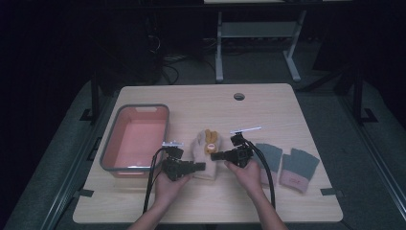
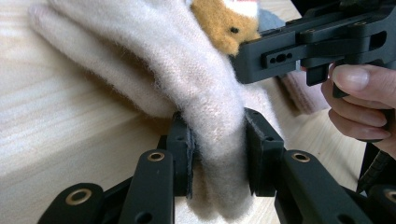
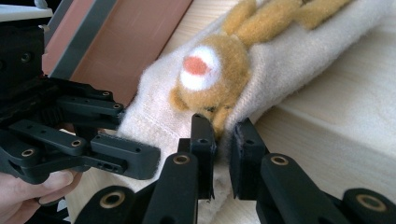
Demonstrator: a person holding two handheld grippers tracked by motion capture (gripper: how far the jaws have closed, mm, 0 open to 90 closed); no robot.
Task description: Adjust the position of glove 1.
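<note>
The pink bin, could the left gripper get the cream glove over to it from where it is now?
Probably yes. The left gripper is shut on the glove, and the bin sits open right beside it, nothing between. But the right gripper also pinches the glove.

A pink bin with a grey rim is seen on the left part of the wooden table. 2 grey fingerless gloves are laid flat on the right, one just beside the other, whose pink cuff carries a small label. A round cable hole is set near the table's far edge.
</note>
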